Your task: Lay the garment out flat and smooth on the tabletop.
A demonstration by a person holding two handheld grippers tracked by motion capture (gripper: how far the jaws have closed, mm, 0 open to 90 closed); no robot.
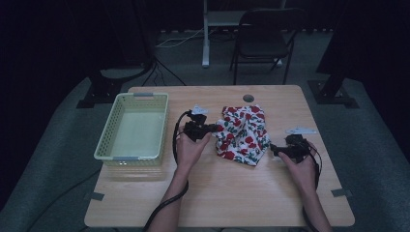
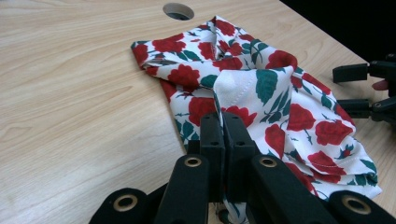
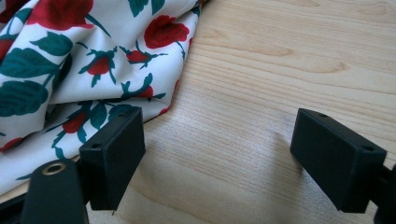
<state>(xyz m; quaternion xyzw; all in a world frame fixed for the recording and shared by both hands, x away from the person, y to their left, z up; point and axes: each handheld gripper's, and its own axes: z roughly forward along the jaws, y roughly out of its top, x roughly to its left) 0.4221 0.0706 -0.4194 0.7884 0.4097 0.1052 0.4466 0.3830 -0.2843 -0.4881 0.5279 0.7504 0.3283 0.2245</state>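
- Wooden table (image 1: pixel 227 193) comes first, because it is the biggest thing, and it lies flat under both sets of jaws.
- Next biggest is the pale basket (image 1: pixel 109 140); it sits well off to the outer side of the left gripper (image 1: pixel 212 128), away from the jaw tips.
- Then comes the rose cloth (image 1: pixel 243 134), white with red flowers and green leaves. It lies bunched on the table between the two grippers.
- Its long side runs from the far end, near the round hole (image 1: pixel 248 98) in the table, down to the near end, which points toward the right gripper (image 1: pixel 274 150).
- The left gripper's jaws are squeezed tight on a folded edge of the cloth, and that pinched bit stands up a little right at the jaw tips (image 2: pixel 223 122).
- The right gripper's jaws stand wide apart with nothing but bare wood between them; the cloth's edge lies just beside one jaw, nearly touching it (image 3: pixel 112 154).
- I think the step in hand is getting hold of the cloth with both grippers.
- The next move calls for the right jaws to slide sideways over the cloth's edge and pinch it.
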